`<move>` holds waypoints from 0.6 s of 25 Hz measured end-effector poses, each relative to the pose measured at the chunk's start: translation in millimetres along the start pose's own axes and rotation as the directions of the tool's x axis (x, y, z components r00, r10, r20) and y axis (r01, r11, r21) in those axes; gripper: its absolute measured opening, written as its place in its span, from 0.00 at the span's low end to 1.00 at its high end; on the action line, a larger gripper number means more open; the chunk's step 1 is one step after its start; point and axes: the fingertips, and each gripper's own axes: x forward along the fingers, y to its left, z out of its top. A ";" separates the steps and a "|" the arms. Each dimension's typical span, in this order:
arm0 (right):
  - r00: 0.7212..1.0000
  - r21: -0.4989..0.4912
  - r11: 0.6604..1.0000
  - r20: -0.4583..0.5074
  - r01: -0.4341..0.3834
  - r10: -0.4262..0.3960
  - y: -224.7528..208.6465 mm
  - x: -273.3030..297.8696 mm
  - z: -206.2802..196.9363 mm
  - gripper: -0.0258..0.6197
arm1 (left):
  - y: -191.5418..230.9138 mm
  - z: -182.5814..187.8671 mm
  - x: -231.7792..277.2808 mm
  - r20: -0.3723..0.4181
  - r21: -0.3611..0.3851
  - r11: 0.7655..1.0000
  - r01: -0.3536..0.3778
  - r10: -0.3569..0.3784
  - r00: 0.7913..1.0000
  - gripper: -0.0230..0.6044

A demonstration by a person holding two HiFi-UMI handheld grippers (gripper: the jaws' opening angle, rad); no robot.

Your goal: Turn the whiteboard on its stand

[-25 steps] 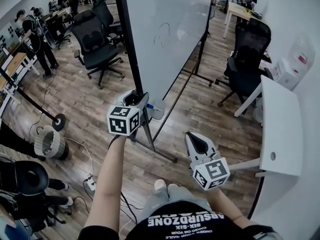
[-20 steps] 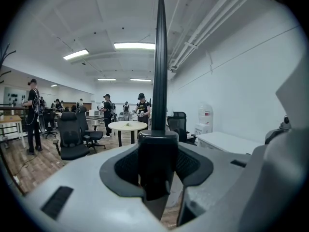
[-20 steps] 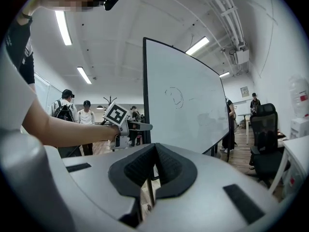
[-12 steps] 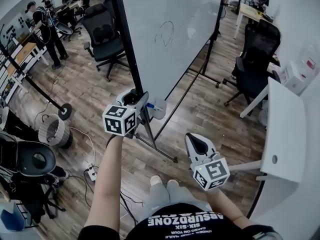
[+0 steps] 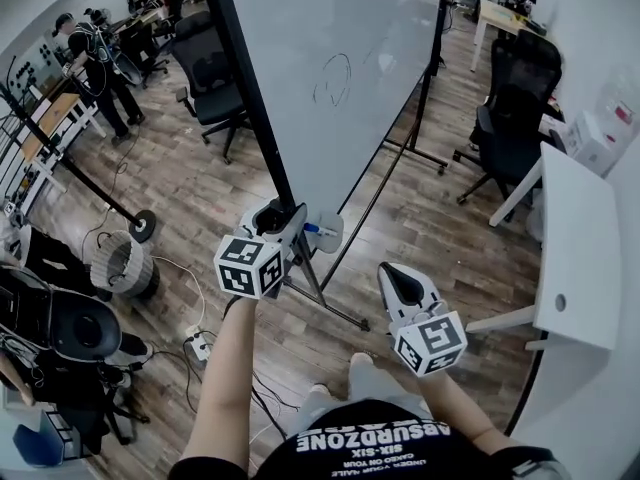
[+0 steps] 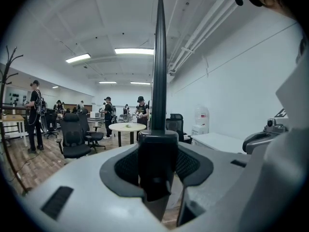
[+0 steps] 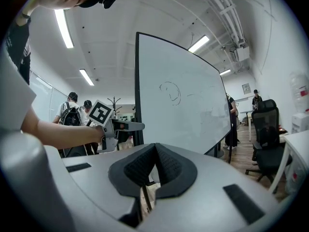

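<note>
The left gripper [image 5: 283, 218] is up against the near edge of the whiteboard [image 5: 340, 78], and its own view confirms it: the two dark pads are clamped on the board's black side frame [image 6: 159, 76], which rises straight up between them. The person's bare left forearm reaches out behind the marker cube.

The right gripper [image 5: 392, 273] hangs free, lower and to the right, well apart from the board and above the wooden floor [image 5: 430, 218]. In its own view its pads are pressed together at the tips with nothing between them [image 7: 154, 151]. The white board face [image 7: 183, 105] fills that view ahead, a small scribble near its top.

The whiteboard stands upright on its wheeled stand, one black stand leg [image 5: 335, 303] running across the floor just beside the left gripper. A black office chair [image 5: 212, 68] sits left of the board, another [image 5: 515, 103] to its right, next to a white table [image 5: 575, 258]. People stand in the background at upper left.
</note>
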 end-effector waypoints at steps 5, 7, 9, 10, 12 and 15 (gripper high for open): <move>1.000 0.014 1.000 0.008 0.015 -0.015 29.6 -14.1 -1.0 0.04 | -11.7 -3.7 -20.0 -0.014 0.005 1.000 0.007 -0.007 1.000 0.32; 1.000 0.016 1.000 0.003 0.022 -0.022 40.2 -20.8 -4.0 0.04 | -15.8 -5.3 -27.1 -0.014 0.004 1.000 0.005 -0.005 1.000 0.32; 1.000 0.015 1.000 0.001 0.025 -0.025 49.7 -28.3 -7.8 0.04 | -19.6 -8.0 -32.9 -0.016 0.003 1.000 0.001 -0.001 1.000 0.32; 1.000 0.013 1.000 -0.001 0.026 -0.026 54.3 -32.5 -9.9 0.04 | -21.6 -9.6 -35.8 -0.017 0.002 1.000 -0.002 0.002 1.000 0.33; 0.999 0.011 0.999 -0.003 0.035 -0.035 62.5 -41.7 -12.9 0.04 | -25.0 -12.0 -42.1 -0.019 0.001 1.000 -0.006 0.006 1.000 0.32; 0.998 0.010 0.998 0.000 0.057 -0.057 71.9 -56.2 -12.6 0.04 | -28.6 -13.2 -51.6 -0.020 -0.002 1.000 -0.008 0.008 1.000 0.33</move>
